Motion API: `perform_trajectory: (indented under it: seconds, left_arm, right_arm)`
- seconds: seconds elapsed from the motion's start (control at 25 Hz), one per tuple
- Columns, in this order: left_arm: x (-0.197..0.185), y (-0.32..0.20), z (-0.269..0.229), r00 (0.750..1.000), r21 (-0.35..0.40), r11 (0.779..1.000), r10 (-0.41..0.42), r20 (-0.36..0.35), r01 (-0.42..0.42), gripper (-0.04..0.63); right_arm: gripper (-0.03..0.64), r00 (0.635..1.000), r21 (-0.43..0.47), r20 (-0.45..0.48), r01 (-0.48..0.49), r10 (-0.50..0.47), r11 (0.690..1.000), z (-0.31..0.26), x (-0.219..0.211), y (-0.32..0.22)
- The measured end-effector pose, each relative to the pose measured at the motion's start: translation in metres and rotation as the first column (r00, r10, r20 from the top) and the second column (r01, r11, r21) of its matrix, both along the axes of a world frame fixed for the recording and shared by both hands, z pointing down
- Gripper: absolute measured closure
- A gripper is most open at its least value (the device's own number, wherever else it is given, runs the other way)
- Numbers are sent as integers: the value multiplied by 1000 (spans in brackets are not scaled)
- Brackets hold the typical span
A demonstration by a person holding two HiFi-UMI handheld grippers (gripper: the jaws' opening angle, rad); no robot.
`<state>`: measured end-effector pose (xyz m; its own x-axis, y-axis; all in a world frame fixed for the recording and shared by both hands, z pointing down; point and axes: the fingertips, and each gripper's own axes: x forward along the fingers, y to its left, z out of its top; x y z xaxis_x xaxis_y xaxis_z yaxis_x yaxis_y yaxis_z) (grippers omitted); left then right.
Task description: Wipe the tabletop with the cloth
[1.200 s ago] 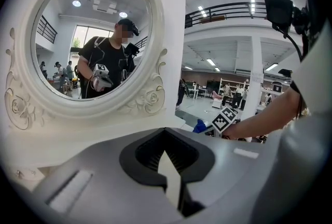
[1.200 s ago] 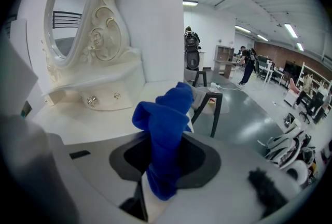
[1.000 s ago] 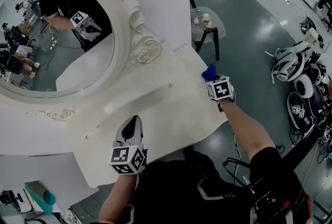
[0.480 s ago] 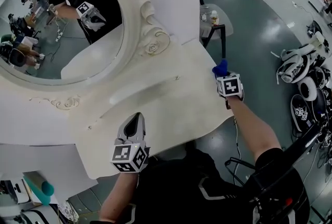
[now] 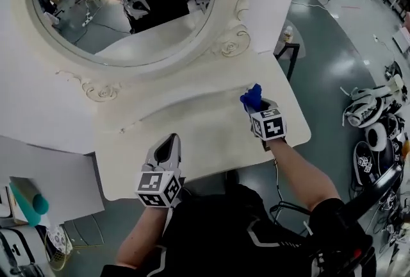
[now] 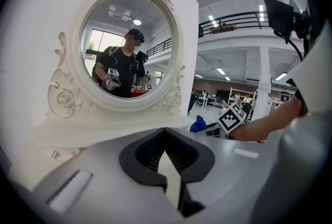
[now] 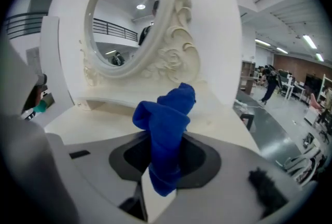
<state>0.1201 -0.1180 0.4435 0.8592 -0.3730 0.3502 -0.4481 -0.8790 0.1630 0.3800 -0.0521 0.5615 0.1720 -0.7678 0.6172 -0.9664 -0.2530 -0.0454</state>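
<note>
Right tongs (image 5: 256, 108) pinch the blue cloth (image 7: 166, 135) over the desk (image 5: 211, 141). Best press it flat, then sweep broadly. Left tongs (image 5: 170, 142) closed, empty.

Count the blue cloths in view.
1: a crumpled blue cloth clamped in the right gripper, over the white tabletop's right part. The left gripper is shut and empty; none other shows.

Big open hall. Glossy grey-green floor (image 5: 333, 77), ceiling strip lights (image 7: 310, 40), mezzanine railing (image 6: 233, 18). Oval mirror (image 5: 128, 6) in an ornate white frame. Small dark side table (image 5: 286, 48) at right, gear pile (image 5: 371, 109) on the floor.
</note>
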Motion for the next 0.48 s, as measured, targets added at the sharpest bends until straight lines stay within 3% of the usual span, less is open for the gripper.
perform_trajectory:
  seconds: [0.24, 0.48]
  left_arm:
    - [-85, -25, 3, 992, -27, 992, -124, -20, 123, 586]
    - [-180, -55, 0, 957, -35, 958, -288, -40, 286, 586]
  right_arm:
    - [494, 980, 5, -2, 199, -199, 980, -11, -117, -65]
    - [494, 920, 19, 7, 391, -392, 920, -16, -241, -129]
